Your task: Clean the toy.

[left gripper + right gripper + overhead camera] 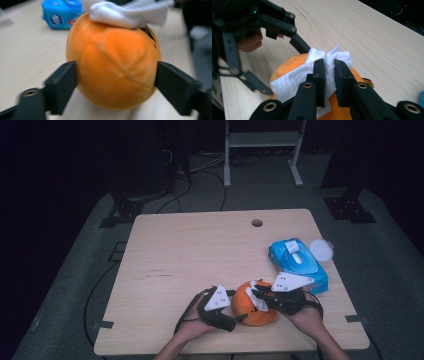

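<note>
Clamped on a crumpled white wipe, the black fingers of our right gripper press it onto the top of the round orange plush toy, the cloth bunched up between the two pads. Our left gripper has its jaws on either side of the same toy; from its own view both inner faces sit right at the orange fabric, though we cannot tell for sure whether they press it or merely brush it. No earlier moment lets us compare. The toy rests on the pale wooden table near its front edge, between our two hands. Just beyond our right hand lies a blue soft pack of wet wipes, its white flip lid standing open at the table's right edge.
</note>
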